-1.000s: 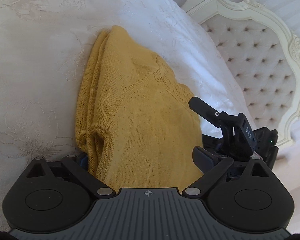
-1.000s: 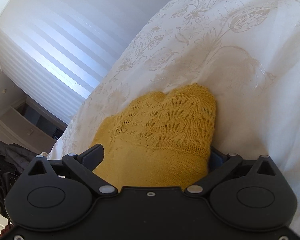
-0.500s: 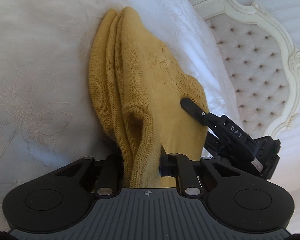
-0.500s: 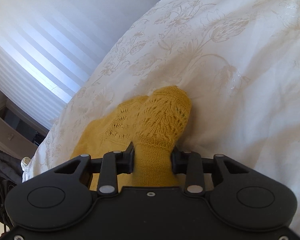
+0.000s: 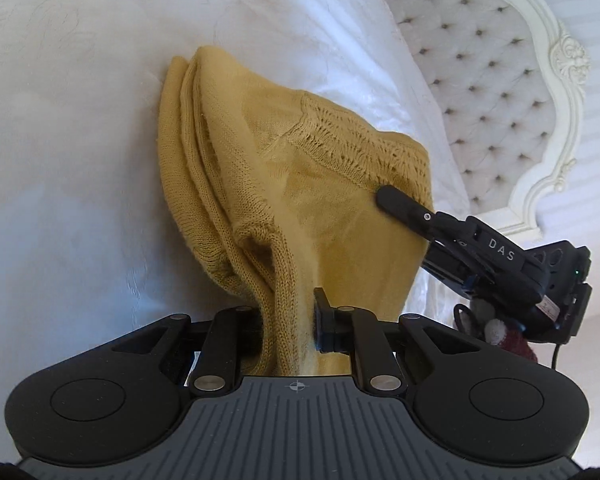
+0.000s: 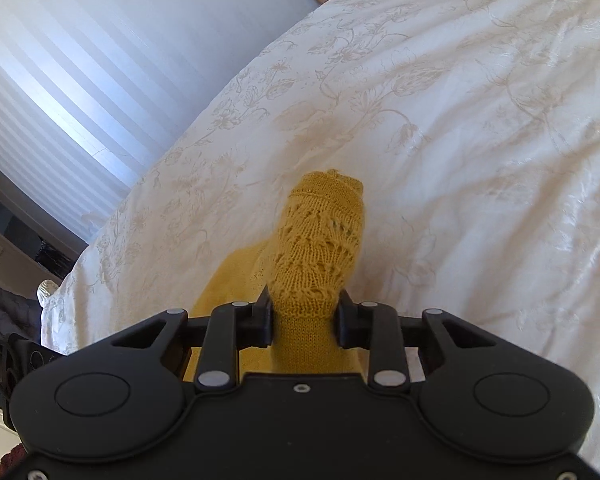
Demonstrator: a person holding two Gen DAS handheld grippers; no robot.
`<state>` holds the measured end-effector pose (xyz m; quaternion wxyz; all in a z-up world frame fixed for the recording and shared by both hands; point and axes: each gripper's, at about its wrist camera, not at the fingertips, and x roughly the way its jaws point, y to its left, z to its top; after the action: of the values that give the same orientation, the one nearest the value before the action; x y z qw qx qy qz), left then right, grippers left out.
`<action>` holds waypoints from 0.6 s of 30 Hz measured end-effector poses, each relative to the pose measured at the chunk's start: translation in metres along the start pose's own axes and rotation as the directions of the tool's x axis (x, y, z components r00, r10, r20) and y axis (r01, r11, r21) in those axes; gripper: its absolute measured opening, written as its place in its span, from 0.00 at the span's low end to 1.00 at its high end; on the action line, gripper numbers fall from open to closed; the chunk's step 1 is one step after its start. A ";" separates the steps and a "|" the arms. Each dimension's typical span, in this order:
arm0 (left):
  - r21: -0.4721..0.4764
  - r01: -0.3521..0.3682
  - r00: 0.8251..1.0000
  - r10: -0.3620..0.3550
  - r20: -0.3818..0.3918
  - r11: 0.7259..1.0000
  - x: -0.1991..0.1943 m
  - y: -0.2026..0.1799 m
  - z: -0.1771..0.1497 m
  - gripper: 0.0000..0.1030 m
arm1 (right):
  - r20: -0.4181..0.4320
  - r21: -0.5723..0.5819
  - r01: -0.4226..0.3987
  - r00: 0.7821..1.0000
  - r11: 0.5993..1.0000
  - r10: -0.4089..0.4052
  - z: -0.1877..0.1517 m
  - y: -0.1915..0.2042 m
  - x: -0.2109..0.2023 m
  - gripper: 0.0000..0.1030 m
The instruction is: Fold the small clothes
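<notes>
i've got both tongs, left (image 5: 288, 328) and right (image 6: 304, 316), clamped on the mustard-yellow knitted garment (image 5: 300, 184); the bunched knit could slip, spoiling the fold over the white bed cover (image 6: 460, 120).

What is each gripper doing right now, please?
Left gripper: closed on the plain edge of the mustard-yellow knitted sweater.
Right gripper: closed on the same sweater's lace-patterned edge.

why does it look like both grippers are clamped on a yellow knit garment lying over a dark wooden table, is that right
Not quite. Both the left gripper and right gripper are clamped on the yellow knit garment, but it lies on a white embroidered bedspread, not a wooden table. The right wrist view shows it.
</notes>
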<state>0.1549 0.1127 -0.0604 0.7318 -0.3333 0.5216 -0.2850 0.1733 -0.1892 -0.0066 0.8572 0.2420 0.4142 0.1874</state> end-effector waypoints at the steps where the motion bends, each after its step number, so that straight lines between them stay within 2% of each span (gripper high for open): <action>1: 0.005 0.004 1.000 -0.004 -0.001 1.000 -0.002 -0.003 -0.007 0.15 | -0.008 0.009 0.004 1.000 1.000 -0.004 -0.006 -0.001 -0.008 0.38; 5: 0.042 -0.025 1.000 0.026 -0.014 0.999 -0.007 -0.010 -0.028 0.16 | -0.006 0.011 0.021 1.000 1.000 -0.021 -0.027 -0.008 -0.037 0.38; 7: 0.063 -0.115 0.993 0.117 -0.030 0.991 -0.003 -0.008 -0.031 0.16 | 0.014 -0.009 0.070 0.997 0.998 -0.070 -0.037 -0.015 -0.046 0.43; 9: 0.076 -0.241 0.968 0.245 -0.050 0.968 0.005 0.000 -0.032 0.17 | 0.035 -0.015 0.157 0.987 0.987 -0.157 -0.043 -0.026 -0.046 0.45; 10: 0.078 -0.280 0.957 0.284 -0.059 0.957 0.008 0.004 -0.032 0.19 | 0.040 -0.004 0.203 0.978 0.979 -0.202 -0.047 -0.033 -0.045 0.45; 12: 0.066 -0.300 0.950 0.304 -0.067 0.952 0.009 0.009 -0.030 0.22 | 0.060 0.047 0.265 0.962 0.963 -0.267 -0.056 -0.049 -0.048 0.48; 13: 0.072 -0.310 0.948 0.314 -0.058 0.948 0.007 0.008 -0.028 0.24 | 0.074 0.081 0.257 0.962 0.963 -0.263 -0.061 -0.056 -0.052 0.55; 15: 0.119 -0.353 0.933 0.358 -0.025 0.928 0.005 -0.002 -0.030 0.28 | 0.101 0.131 0.238 0.963 0.962 -0.252 -0.069 -0.063 -0.061 0.56; 18: 0.189 -0.403 0.914 0.402 0.043 0.895 0.000 -0.016 -0.038 0.30 | 0.135 0.109 0.237 0.959 0.965 -0.251 -0.073 -0.058 -0.073 0.57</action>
<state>0.1174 0.0953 -0.0564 0.8046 -0.1456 0.5479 -0.1766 0.0790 -0.2549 -0.0339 0.8900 0.2415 0.3845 0.0425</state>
